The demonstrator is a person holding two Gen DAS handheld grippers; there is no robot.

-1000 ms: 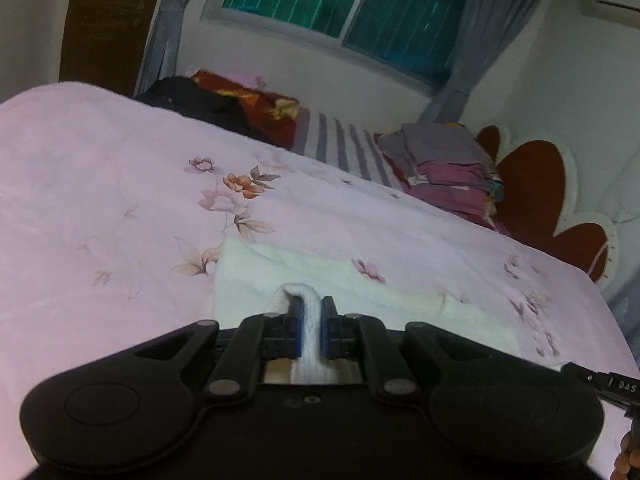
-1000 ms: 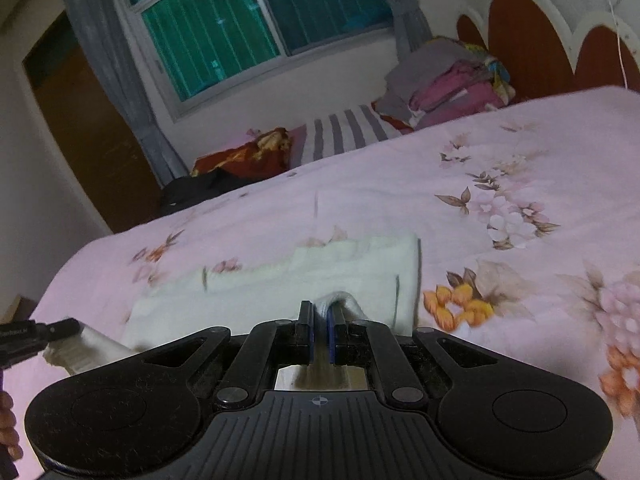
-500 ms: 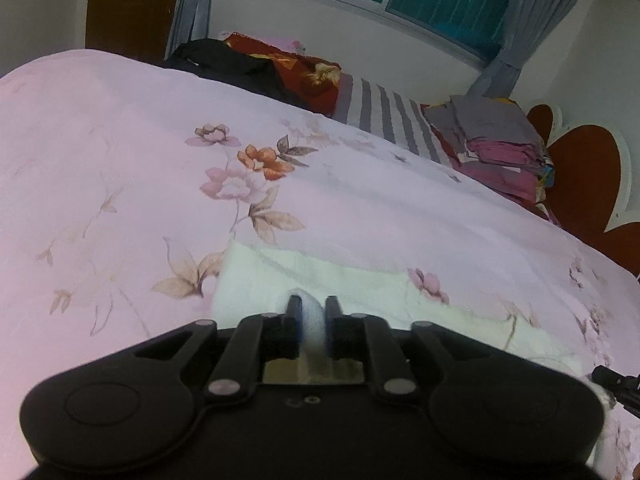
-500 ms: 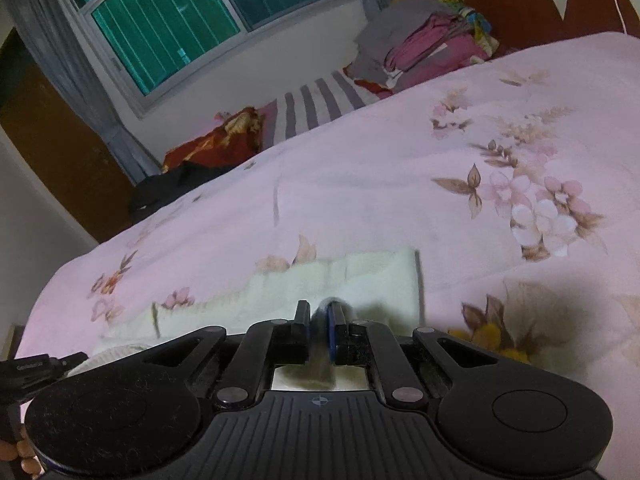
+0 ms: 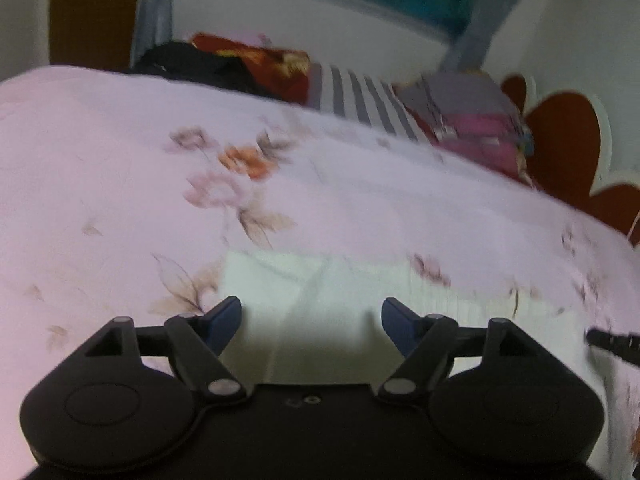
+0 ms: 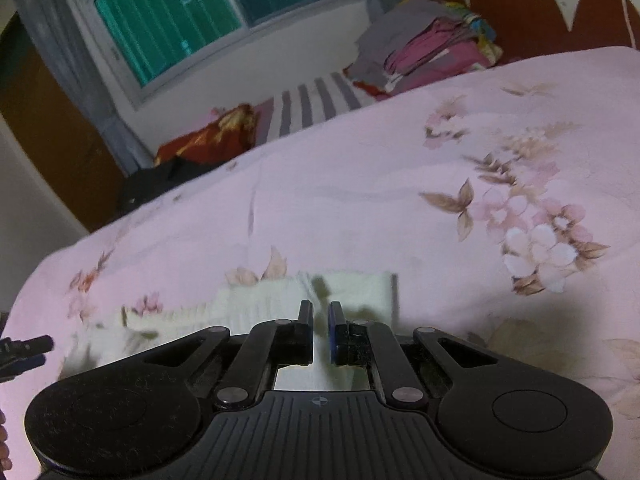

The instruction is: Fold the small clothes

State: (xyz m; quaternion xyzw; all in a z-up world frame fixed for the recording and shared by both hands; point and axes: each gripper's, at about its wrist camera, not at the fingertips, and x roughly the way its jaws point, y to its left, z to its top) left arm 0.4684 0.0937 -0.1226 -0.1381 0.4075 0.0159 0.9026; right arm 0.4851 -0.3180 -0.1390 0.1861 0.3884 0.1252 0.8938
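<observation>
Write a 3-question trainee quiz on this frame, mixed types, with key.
1. True or false: the left claw grips the cloth.
2. The cloth lies on: A) floor B) bedspread C) chair
3. Fill in: the right claw has its jaws nearly ___, cloth between them.

Key: 1 false, its jaws are wide open; 2 B; 3 shut, though whether it still pinches the cloth cannot be told.
</observation>
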